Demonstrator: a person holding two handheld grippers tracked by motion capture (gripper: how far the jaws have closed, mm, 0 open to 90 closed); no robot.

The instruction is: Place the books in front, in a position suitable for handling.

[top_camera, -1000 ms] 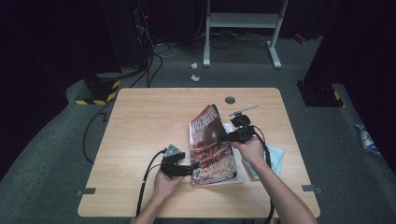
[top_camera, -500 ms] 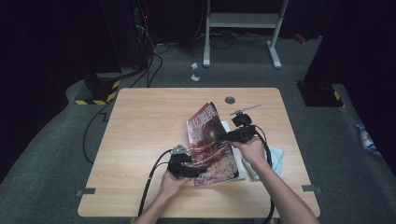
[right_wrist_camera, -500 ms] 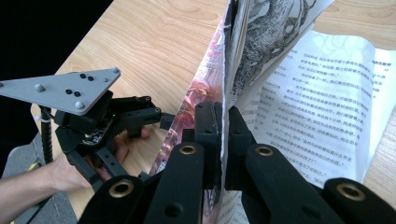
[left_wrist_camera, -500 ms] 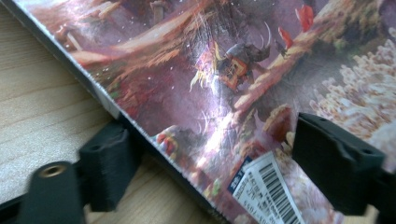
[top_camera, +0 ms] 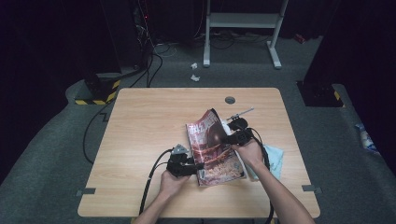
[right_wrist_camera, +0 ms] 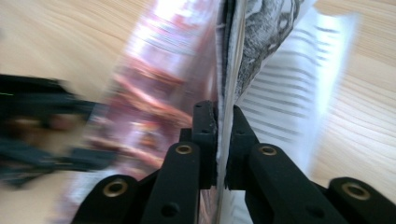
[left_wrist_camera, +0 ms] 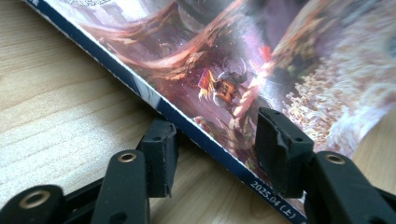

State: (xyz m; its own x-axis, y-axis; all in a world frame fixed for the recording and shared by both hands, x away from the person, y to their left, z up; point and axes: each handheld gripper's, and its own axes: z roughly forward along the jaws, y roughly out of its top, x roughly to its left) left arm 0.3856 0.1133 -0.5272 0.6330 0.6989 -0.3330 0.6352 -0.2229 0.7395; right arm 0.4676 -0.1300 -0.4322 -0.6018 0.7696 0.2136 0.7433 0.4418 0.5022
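A magazine [top_camera: 215,154] with a reddish illustrated cover lies on the wooden table [top_camera: 149,126], right of centre. Its cover and some pages are lifted and curled. My right gripper [top_camera: 229,138] is shut on their raised edge; in the right gripper view the jaws [right_wrist_camera: 224,135] pinch the cover [right_wrist_camera: 159,84] and a few sheets, with printed text pages [right_wrist_camera: 289,93] behind. My left gripper [top_camera: 192,169] is open at the magazine's lower left corner. In the left gripper view [left_wrist_camera: 219,154] the blue spine edge [left_wrist_camera: 187,123] runs between its jaws, one pad [left_wrist_camera: 280,149] over the cover [left_wrist_camera: 224,56].
A light blue cloth [top_camera: 275,156] lies under the right forearm. A pen-like tool [top_camera: 240,113] and a round black grommet [top_camera: 229,100] sit behind the magazine. The left half of the table is bare wood. Cables trail from both grippers toward the front edge.
My left gripper has slid right along the table until its open jaws reach the magazine's spine edge. The right gripper keeps its hold on the lifted cover, almost in place.
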